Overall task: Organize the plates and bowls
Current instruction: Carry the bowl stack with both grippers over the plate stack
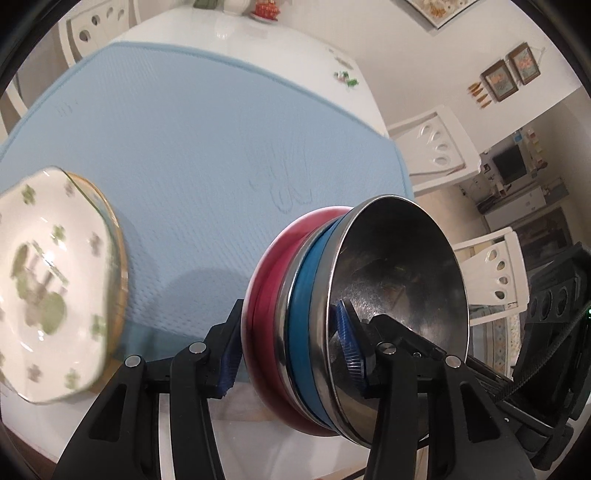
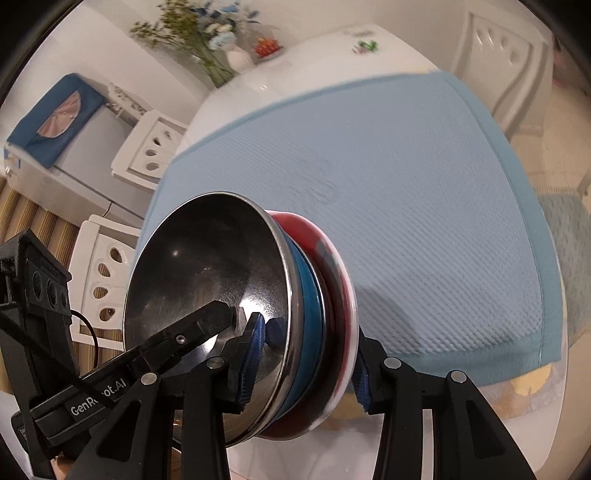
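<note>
A nested stack of bowls is held between both grippers above the table: a steel bowl (image 1: 399, 280) on the inside, a blue one (image 1: 306, 310) and a red one (image 1: 266, 295) outside. My left gripper (image 1: 291, 358) is shut on the stack's rim, one finger inside the steel bowl, one on the red. My right gripper (image 2: 306, 365) is shut on the same stack (image 2: 207, 273) from the opposite side; the red bowl (image 2: 332, 258) faces the mat. A white plate with green flowers (image 1: 48, 284) lies on a gold-rimmed plate at the left, blurred.
A light blue mat (image 1: 199, 147) covers the white table (image 1: 236, 33). White chairs (image 1: 439, 144) stand around it. A vase of flowers (image 2: 236, 55) and a small red object (image 2: 267, 46) sit at the table's far end.
</note>
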Demonstrator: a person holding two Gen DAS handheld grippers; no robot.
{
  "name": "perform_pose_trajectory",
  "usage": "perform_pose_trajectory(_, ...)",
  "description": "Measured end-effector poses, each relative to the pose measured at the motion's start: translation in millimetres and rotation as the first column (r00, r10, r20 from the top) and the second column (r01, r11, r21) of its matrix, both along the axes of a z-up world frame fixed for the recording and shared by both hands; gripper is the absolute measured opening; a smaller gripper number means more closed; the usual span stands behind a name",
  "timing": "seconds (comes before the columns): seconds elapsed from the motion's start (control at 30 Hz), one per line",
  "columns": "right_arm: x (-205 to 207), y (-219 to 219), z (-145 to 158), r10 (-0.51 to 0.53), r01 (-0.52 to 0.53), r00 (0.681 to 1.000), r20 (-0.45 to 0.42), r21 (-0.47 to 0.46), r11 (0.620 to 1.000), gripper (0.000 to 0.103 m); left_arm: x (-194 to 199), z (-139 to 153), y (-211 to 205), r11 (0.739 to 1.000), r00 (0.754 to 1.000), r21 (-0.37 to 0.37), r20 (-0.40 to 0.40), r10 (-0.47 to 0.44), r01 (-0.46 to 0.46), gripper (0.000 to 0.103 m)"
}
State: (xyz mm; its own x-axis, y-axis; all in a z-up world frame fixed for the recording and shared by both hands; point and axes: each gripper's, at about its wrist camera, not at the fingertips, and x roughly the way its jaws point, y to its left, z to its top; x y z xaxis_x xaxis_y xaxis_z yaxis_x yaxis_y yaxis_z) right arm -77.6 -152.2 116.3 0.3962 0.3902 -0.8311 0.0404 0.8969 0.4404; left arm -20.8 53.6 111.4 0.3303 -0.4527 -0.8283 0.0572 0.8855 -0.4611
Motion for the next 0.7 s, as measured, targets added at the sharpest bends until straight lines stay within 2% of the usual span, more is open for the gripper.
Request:
perform_pose_trajectory(0.13,3,34,20,0.000,0.000,0.999,0.042,0.003,1.000,0.042,1,20,35,1.000,0.999,-0.010,0.033,0.023,-0.023,0.043)
perform_pose_trajectory(0.37,16,111,42,0.026,-0.027,0.998,0.051,0.024,0.999,0.042,1,47,111,0.998,0.997,0.008,0.053,0.057,-0.058,0.043)
perform_pose_trajectory(0.5,23,155,41,0.050,-0.051,0.998,0.044,0.025,0.998,0.042,1,46,157,0.996,0.996,0.021,0.041,0.083,-0.084,0.043)
perform_pose_trajectory(0.7,29,212,18,0.072,-0.072,0.997,-0.010,0.032,0.997,0.042,0,28,199,0.995,0.996,0.041,-0.005,0.094,-0.093,0.043)
